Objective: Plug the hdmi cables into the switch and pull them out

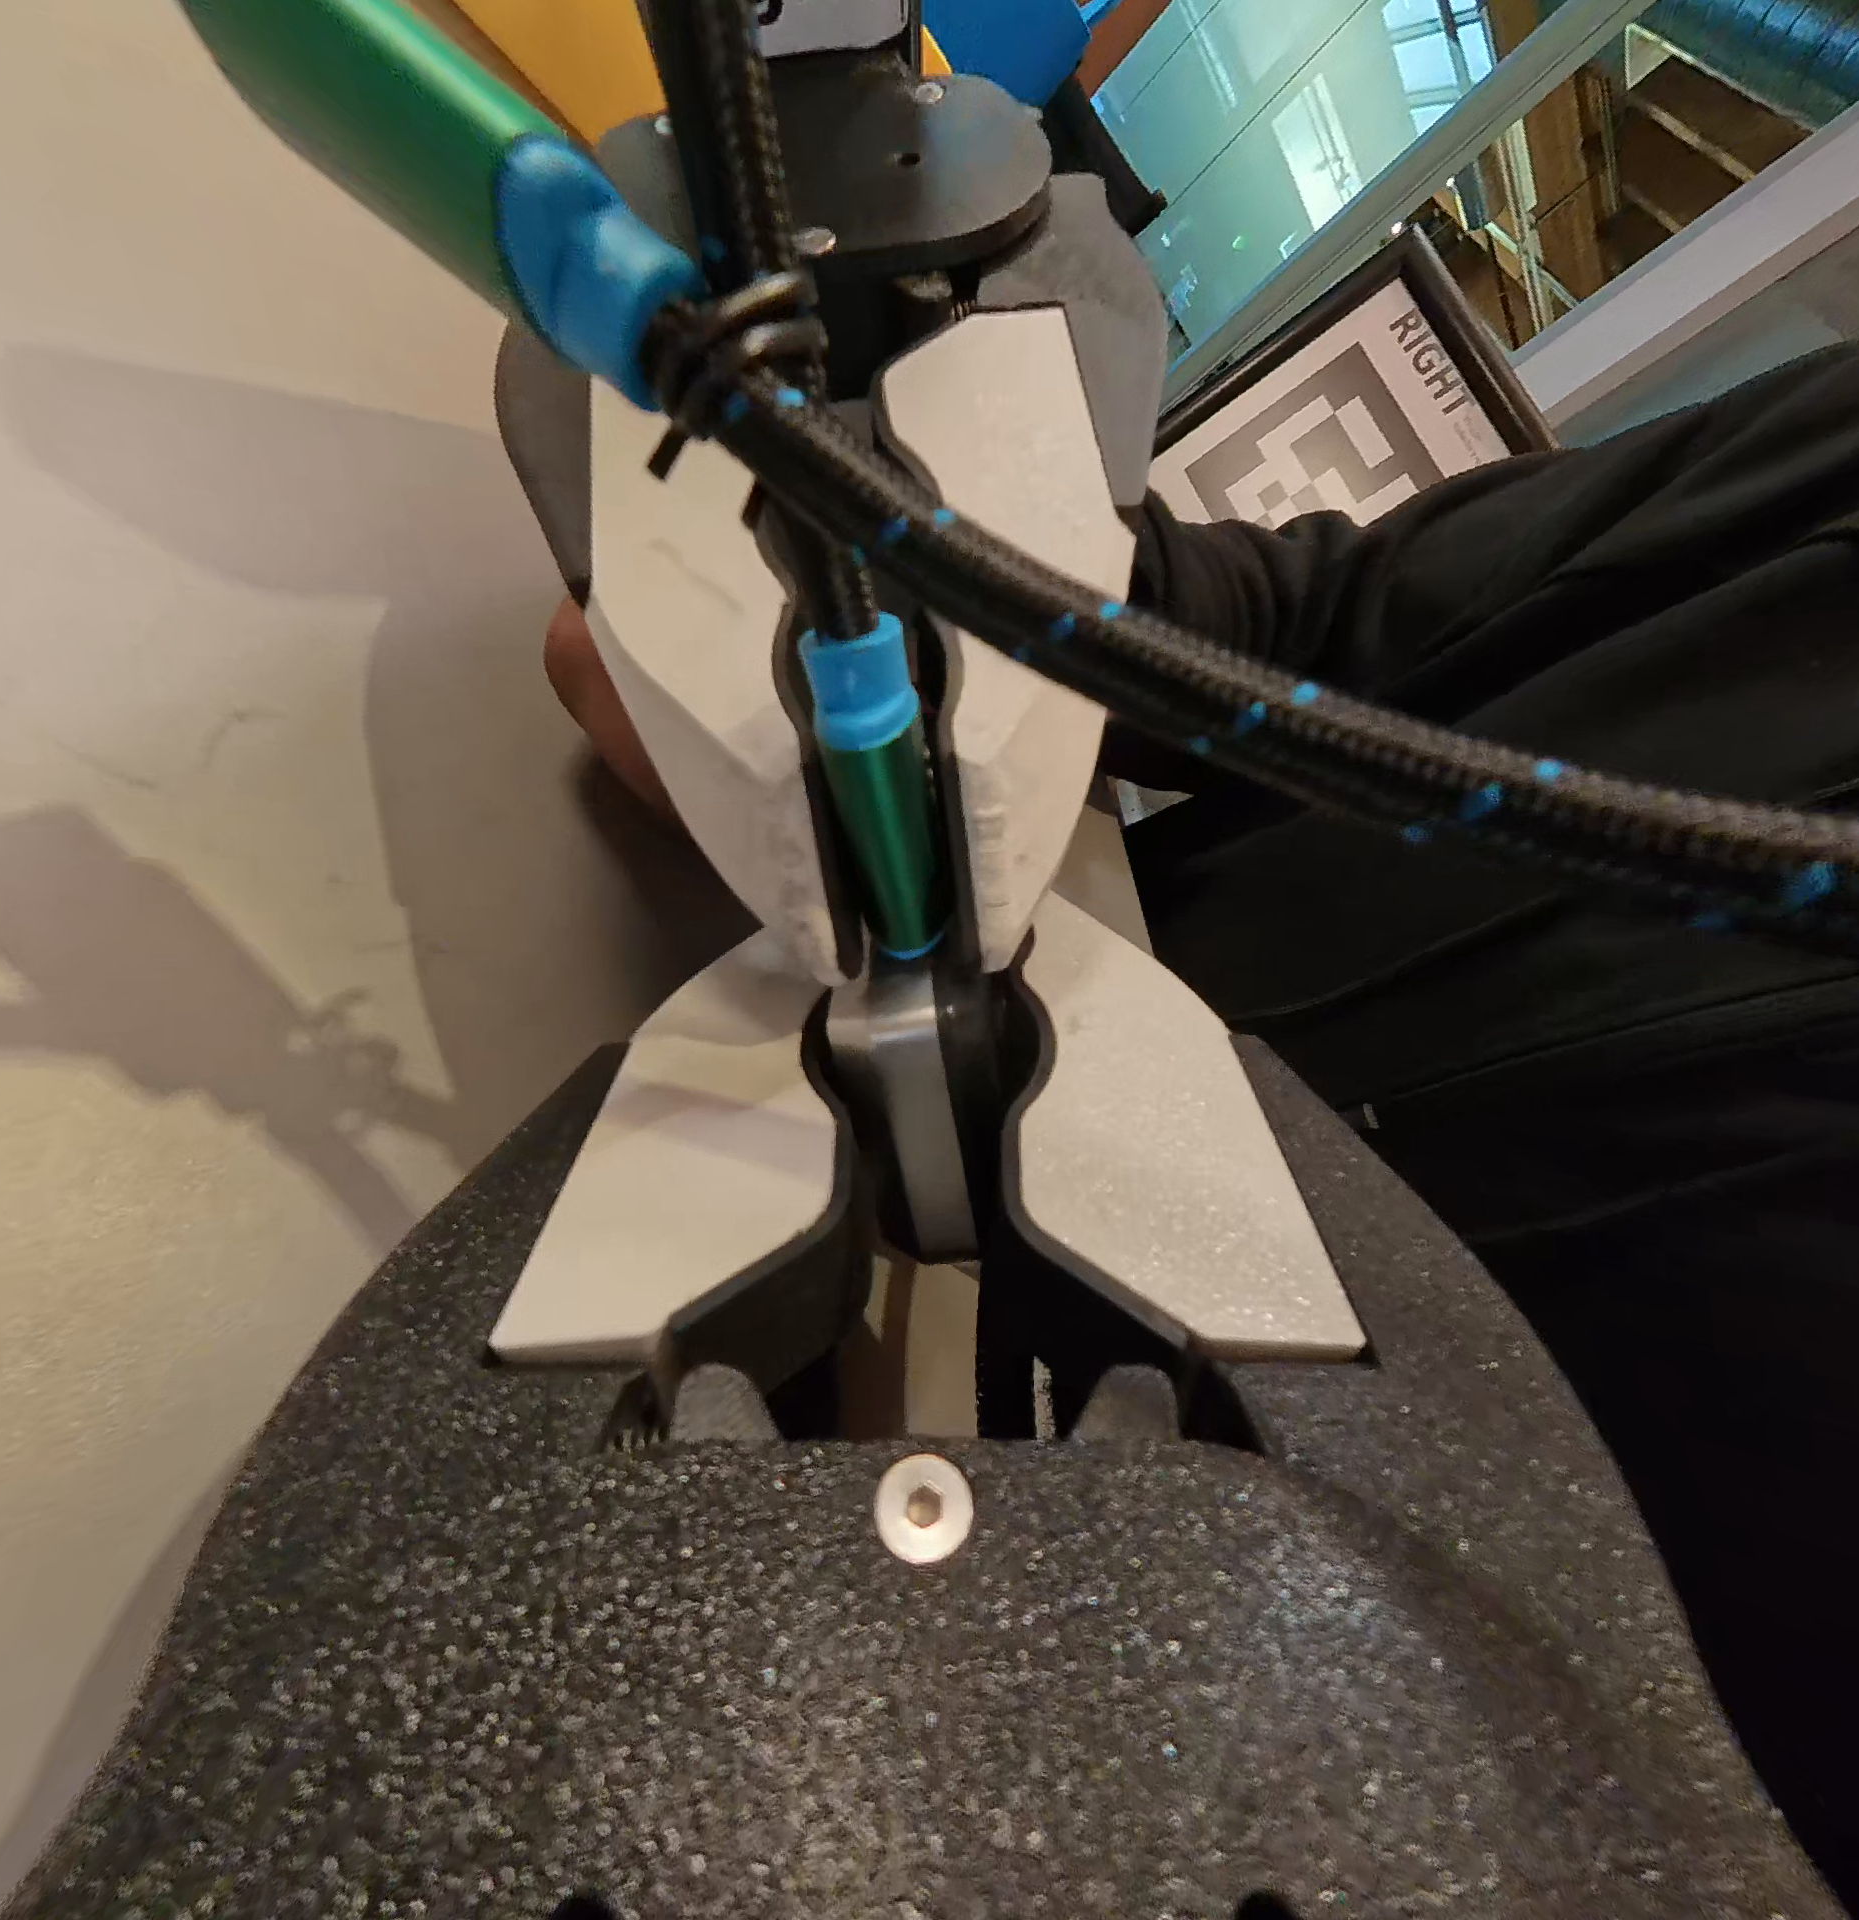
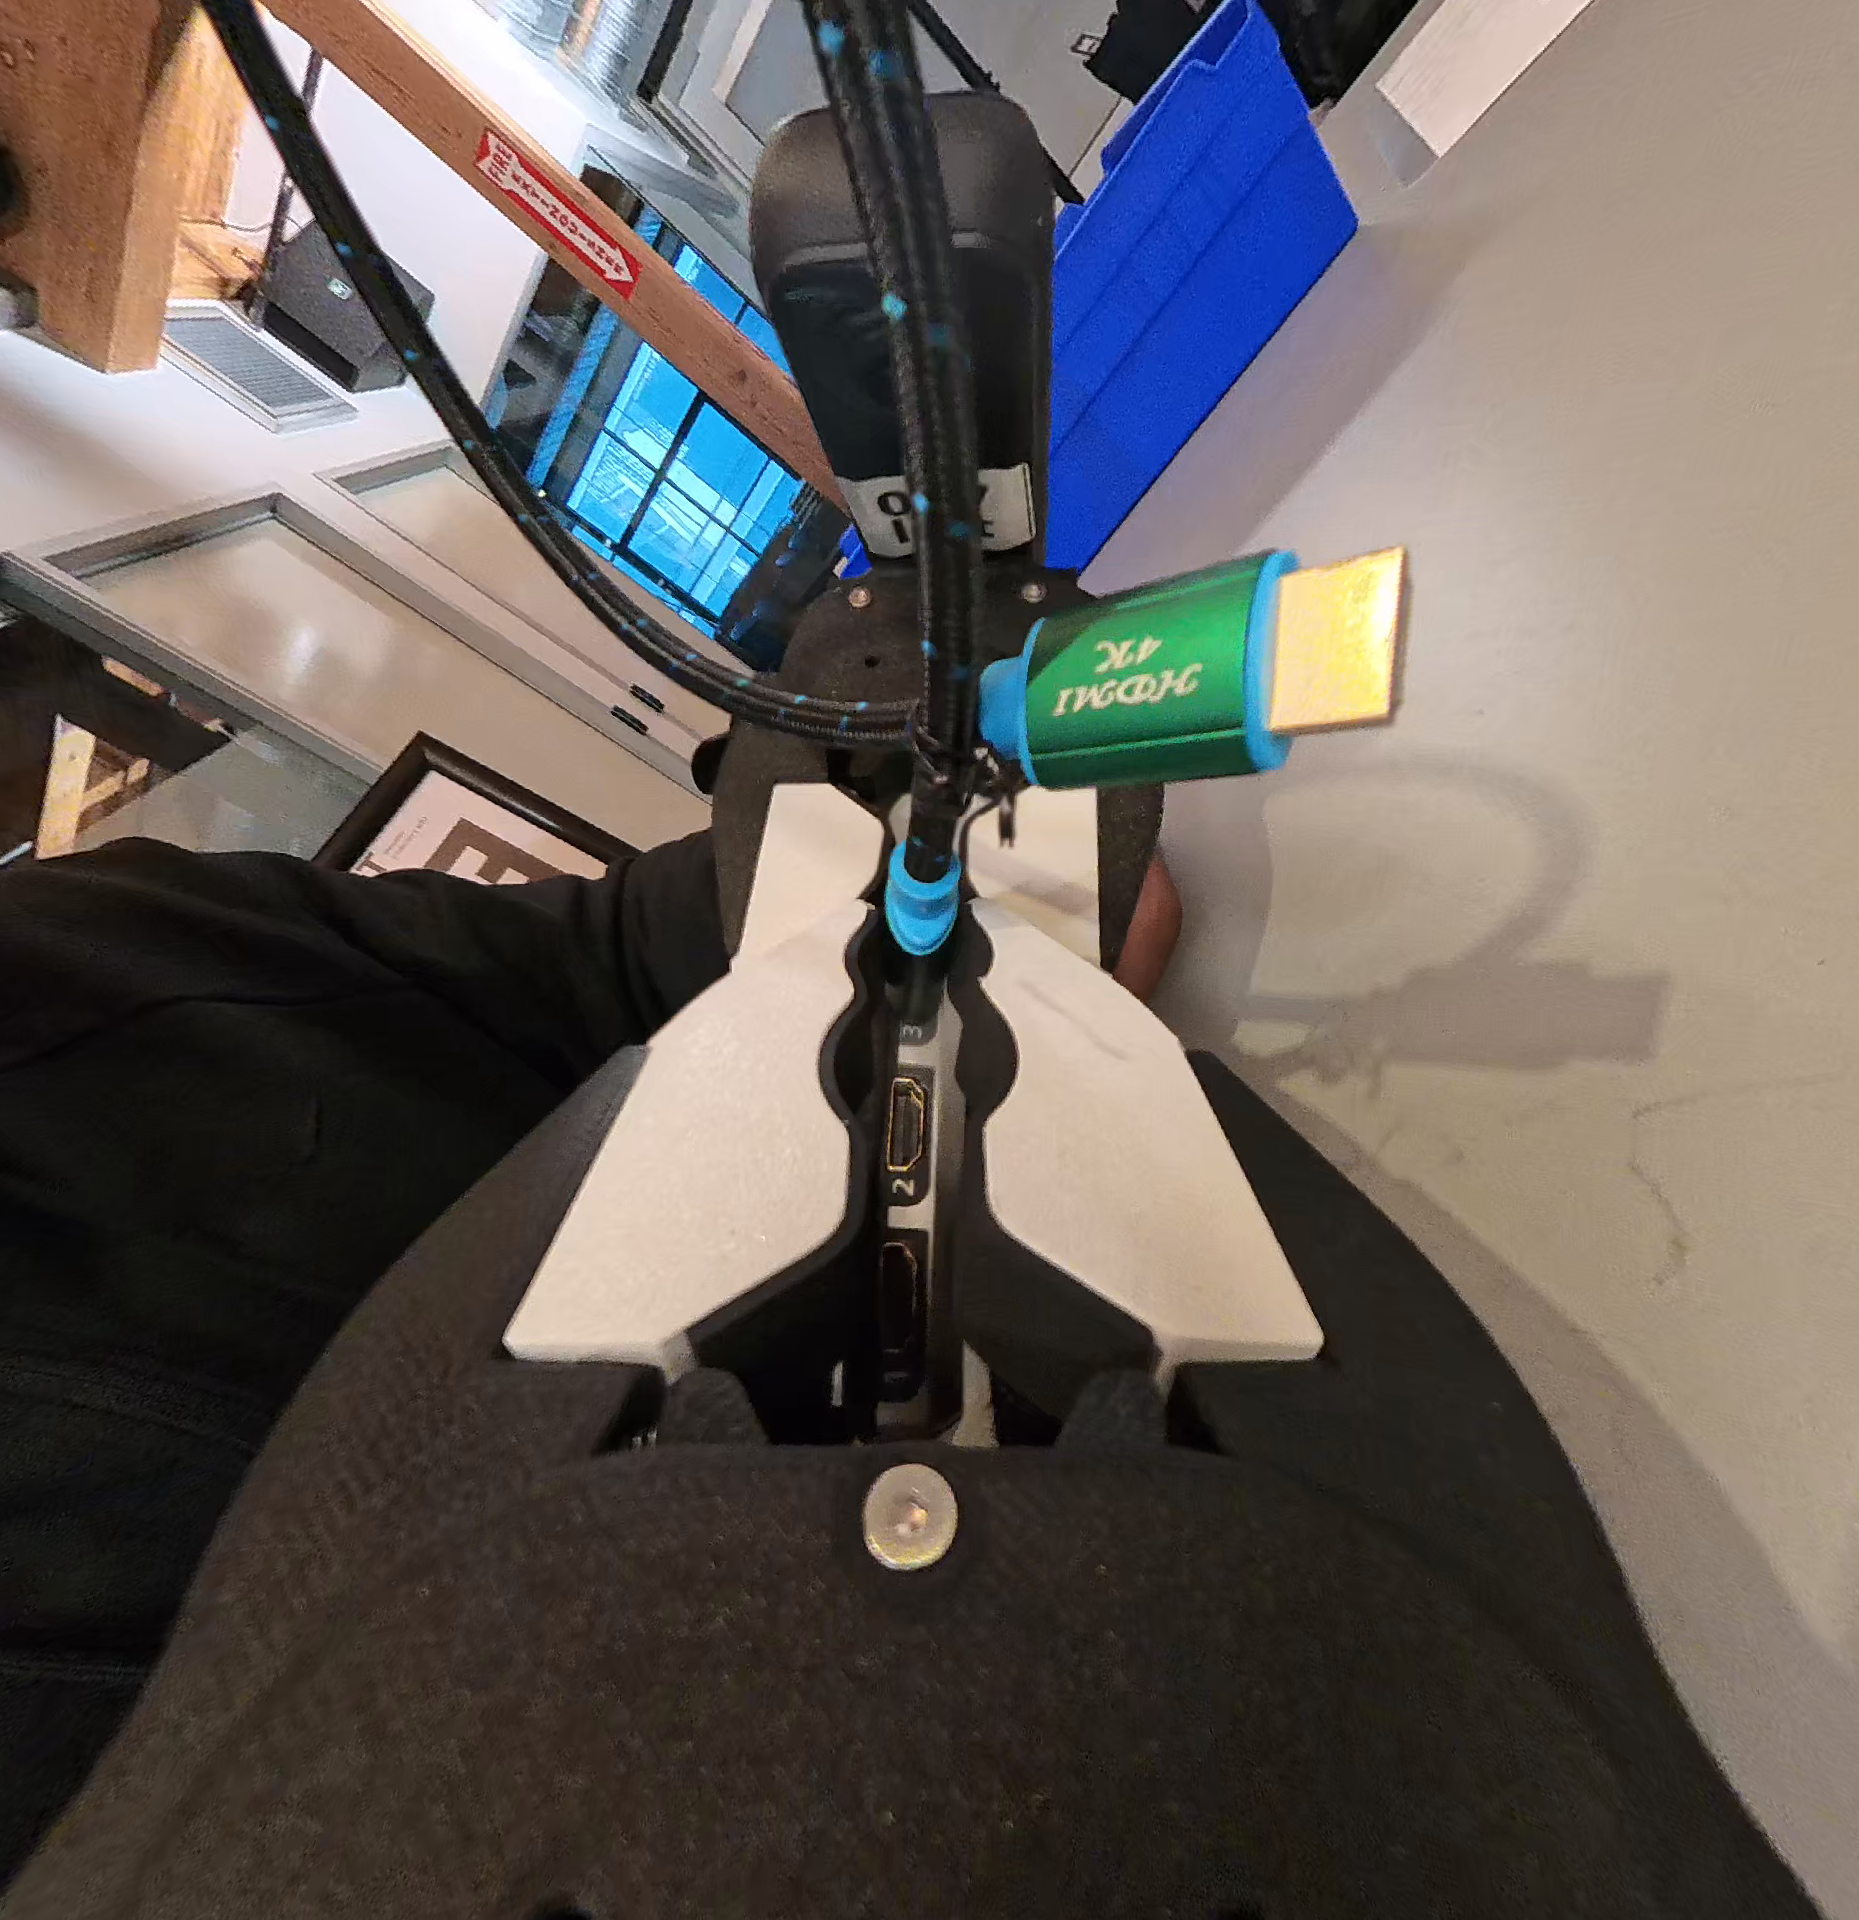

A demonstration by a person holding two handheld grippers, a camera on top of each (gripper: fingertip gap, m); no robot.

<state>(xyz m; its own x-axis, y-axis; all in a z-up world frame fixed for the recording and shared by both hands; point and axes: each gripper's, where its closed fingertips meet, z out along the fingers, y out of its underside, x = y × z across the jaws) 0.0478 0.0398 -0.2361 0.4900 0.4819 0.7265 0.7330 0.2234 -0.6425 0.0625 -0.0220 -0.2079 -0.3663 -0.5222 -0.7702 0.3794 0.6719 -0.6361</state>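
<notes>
Spreading pale behind everything, the bench [image 1: 177, 727] fills one side of each view, and a person's black sleeve [image 1: 1527, 727] fills the other. The two claws meet tip to tip in mid-air, away from the bench.

The left claw [image 1: 920, 1039] is clamped on the grey switch [image 1: 904, 1122], which sits upright in the narrow slot between its pale pads and reaches to the fingertips. The right claw [image 1: 914, 914] faces it. In the left wrist view its fingers are drawn in tight on the green shell of the seated HDMI plug [image 1: 883, 831], with the plug's nose meeting the end of the switch just past the fingertips. In the right wrist view the port side of the switch shows in that claw's own slot, with two empty ports [image 2: 907, 1127] in line below the plug's blue collar.

A black braided cable [image 1: 1216, 686] flecked with blue rises from the seated plug, loops over the far claw and sweeps out across the sleeve.

The loose HDMI plug [image 2: 1143, 675], green with a gold tip, hangs free beside the coil, apart from both claws and the switch.

A small twist tie [image 1: 743, 312] binds the coil where the loose plug's collar meets it.
</notes>
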